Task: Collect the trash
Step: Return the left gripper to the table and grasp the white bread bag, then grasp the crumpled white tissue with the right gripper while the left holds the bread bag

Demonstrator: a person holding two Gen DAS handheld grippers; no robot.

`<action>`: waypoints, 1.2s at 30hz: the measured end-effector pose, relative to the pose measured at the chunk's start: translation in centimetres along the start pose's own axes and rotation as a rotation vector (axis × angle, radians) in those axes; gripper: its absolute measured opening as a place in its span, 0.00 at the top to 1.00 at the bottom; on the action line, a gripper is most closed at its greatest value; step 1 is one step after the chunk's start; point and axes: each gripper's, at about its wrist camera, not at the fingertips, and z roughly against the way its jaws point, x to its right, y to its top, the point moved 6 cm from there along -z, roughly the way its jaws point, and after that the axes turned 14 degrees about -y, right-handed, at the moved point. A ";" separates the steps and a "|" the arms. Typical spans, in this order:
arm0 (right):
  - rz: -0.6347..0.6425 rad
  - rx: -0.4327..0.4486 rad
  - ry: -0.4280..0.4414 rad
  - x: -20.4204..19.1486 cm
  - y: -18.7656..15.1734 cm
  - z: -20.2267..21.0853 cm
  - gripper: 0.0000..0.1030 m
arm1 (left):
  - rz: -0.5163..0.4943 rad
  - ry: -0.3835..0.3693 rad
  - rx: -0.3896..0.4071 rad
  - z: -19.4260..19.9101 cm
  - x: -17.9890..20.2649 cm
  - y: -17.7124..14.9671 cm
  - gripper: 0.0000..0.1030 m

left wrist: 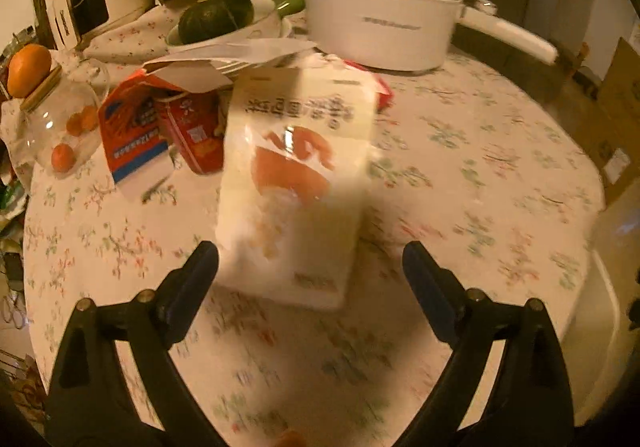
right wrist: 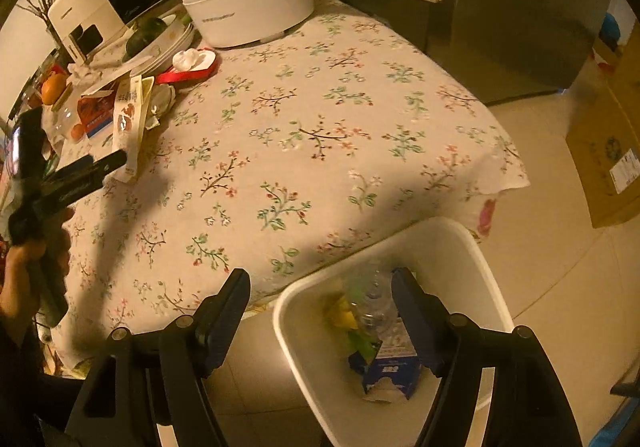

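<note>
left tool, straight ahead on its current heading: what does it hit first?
Most likely the white snack bag, lying on the floral tablecloth dead ahead of the open left tool. The red cartons sit left of that line. Depth is blurred, so the gap is uncertain.

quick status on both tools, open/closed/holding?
Left tool: open, holding nothing; the white snack bag lies on the table just ahead.
Right tool: open, empty, above the white bin.
</note>
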 end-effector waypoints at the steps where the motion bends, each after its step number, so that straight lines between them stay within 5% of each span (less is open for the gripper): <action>1: 0.004 -0.004 0.000 -0.2 0.1 -0.2 0.27 | 0.003 0.004 -0.001 -0.8 -0.4 0.2 0.10; 16: 0.051 -0.059 -0.034 -1.3 1.2 -3.1 0.27 | 0.058 -0.074 -0.021 -4.6 -3.0 0.3 0.13; 20: 0.059 -0.053 -0.034 -2.0 1.3 -2.9 0.27 | 0.077 -0.098 -0.007 -3.6 -3.6 0.1 0.41; 23: 0.063 -0.046 -0.031 -2.7 1.4 -2.6 0.27 | 0.107 -0.136 -0.007 -2.4 -4.1 -0.7 0.47; 31: 0.083 -0.020 -0.018 -5.3 1.9 -1.6 0.27 | 0.045 -0.157 -0.040 2.1 -4.7 -3.2 0.50; 36: 0.119 0.008 -0.019 -8.0 3.5 -1.5 0.27 | 0.092 -0.184 -0.061 6.2 -5.4 -4.9 0.50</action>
